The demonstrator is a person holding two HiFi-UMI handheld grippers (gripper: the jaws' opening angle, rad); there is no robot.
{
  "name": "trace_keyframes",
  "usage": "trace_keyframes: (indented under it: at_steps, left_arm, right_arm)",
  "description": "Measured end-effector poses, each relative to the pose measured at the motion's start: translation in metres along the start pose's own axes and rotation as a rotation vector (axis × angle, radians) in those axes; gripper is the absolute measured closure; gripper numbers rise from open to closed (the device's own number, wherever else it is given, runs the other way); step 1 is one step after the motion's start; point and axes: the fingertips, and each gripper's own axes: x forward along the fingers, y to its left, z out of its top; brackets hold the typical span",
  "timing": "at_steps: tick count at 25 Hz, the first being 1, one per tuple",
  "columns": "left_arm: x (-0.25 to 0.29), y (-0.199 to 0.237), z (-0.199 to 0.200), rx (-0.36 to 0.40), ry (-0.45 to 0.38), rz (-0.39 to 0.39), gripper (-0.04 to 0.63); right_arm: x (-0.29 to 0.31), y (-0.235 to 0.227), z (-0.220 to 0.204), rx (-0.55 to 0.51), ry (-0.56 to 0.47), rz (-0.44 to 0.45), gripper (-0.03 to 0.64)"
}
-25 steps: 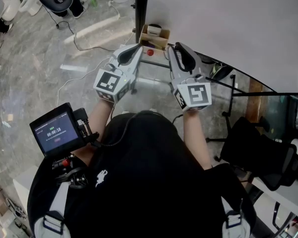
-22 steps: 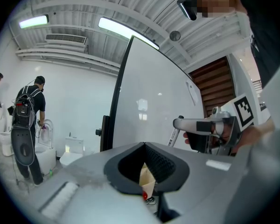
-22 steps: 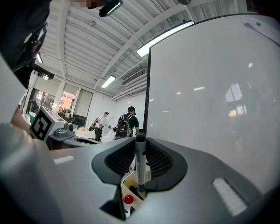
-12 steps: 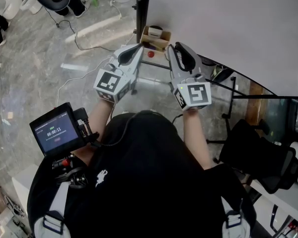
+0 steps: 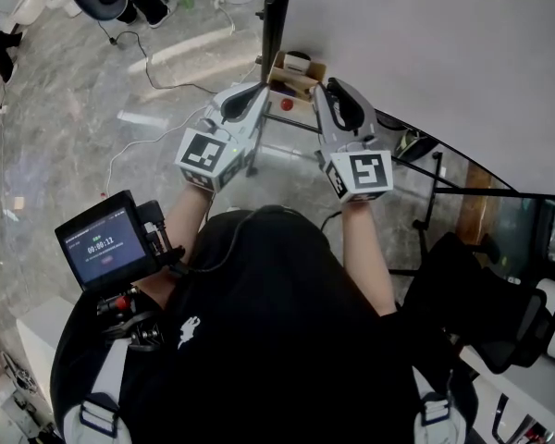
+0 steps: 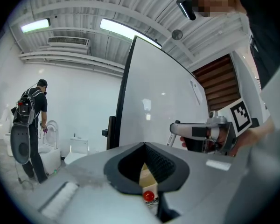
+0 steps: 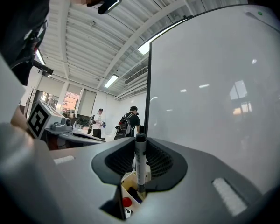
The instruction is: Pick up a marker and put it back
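A marker (image 7: 140, 162) with a grey barrel and a black cap stands upright between the pads of my right gripper (image 7: 140, 171), which is shut on it. It hangs just above a small cardboard box (image 7: 130, 189) at the foot of the whiteboard. In the head view, my right gripper (image 5: 338, 95) and left gripper (image 5: 245, 100) point side by side at that box (image 5: 296, 70). The left gripper (image 6: 147, 171) has its jaws a little apart with nothing between them. Through the gap show the box (image 6: 146, 178) and a red ball (image 6: 150, 196).
A large whiteboard (image 5: 425, 54) on a black stand fills the upper right. The red ball (image 5: 287, 104) lies beside the box. Cables trail over the grey floor (image 5: 74, 118) at left. A black chair (image 5: 481, 294) stands at right. People stand far off (image 6: 32, 120).
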Motion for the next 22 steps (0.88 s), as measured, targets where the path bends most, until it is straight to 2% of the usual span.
trace_keyframes:
  at_steps: [10,22]
  left_arm:
    - [-0.005,0.016,-0.002,-0.004,0.005,0.057,0.591]
    - [-0.012,0.035,-0.003,-0.020,0.019,0.135,0.591]
  right_arm:
    - [0.023,-0.007,-0.035,0.002,0.050,0.030,0.535]
    - [0.040,-0.018,-0.097,0.000,0.168,0.041,0.535]
